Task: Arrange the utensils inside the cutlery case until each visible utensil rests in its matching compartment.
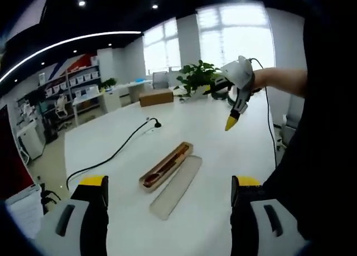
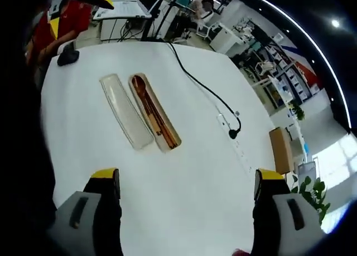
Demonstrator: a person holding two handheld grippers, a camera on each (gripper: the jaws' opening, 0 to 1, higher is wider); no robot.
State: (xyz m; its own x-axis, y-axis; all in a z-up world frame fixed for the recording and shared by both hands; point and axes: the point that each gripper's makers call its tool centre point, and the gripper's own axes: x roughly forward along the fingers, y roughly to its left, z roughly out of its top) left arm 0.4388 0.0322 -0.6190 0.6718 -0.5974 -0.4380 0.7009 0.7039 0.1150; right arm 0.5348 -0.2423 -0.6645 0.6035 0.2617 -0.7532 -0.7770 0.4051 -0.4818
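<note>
The long tan wooden cutlery case (image 1: 167, 165) lies open on the wide white surface (image 1: 184, 133), and it serves as the landmark here. Inside it rest dark reddish-brown wooden utensils (image 2: 152, 112): in the right gripper view a spoon bowl sits at the case's end nearest the surface's far edge, with slim sticks running along the rest of its length; whether each sits in its own compartment cannot be told. Just beside the case, lying parallel to it and touching or nearly touching its long side, is the pale translucent lid (image 1: 177, 187), flat on the surface. Beyond the case, a black cable (image 1: 117, 150) snakes across the surface and ends in a small black plug. Farther past the case stand a brown cardboard box (image 1: 156, 97) and a leafy green potted plant (image 1: 195, 77) near the surface's far edge. In the right gripper view a small dark object, possibly a mouse (image 2: 68, 57), sits near the surface's edge beyond the case's spoon end. The left claw (image 1: 169, 203), grey with yellow-tipped black jaws, is spread wide with nothing between its jaws, hovering short of the case. The right claw (image 2: 186, 197) is likewise spread wide and empty, hanging above bare surface well apart from the case; in the left gripper view it hangs in the air beyond the case, held by a person's hand.
</note>
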